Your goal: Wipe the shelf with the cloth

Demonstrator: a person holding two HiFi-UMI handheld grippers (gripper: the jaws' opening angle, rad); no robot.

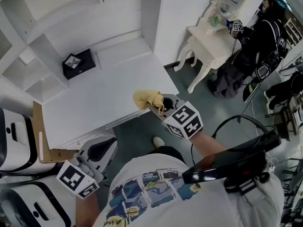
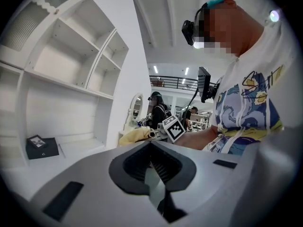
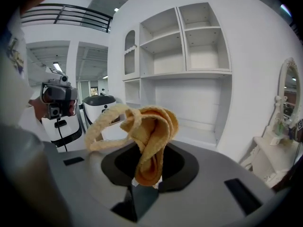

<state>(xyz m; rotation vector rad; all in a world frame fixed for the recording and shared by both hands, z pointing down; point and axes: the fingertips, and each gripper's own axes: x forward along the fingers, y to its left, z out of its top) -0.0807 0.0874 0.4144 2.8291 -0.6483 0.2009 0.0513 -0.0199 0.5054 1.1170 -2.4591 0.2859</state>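
My right gripper (image 1: 158,105) is clamped on the bunched cloth (image 1: 146,98) just over the front edge of the shelf (image 1: 109,91), so I'd press it flat there and sweep toward the box (image 1: 78,64), keeping the left gripper (image 1: 108,145), closed and empty, below that edge.

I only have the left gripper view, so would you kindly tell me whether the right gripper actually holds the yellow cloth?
Observer: Yes, the right gripper has its jaws shut on the bunched yellow cloth.
Operator: Where is it over the shelf?
Observer: The head view shows it at the front edge of the white shelf surface; contact is unclear.
Operator: And my left gripper?
Observer: From above, the left gripper is off the surface, short of its front edge.
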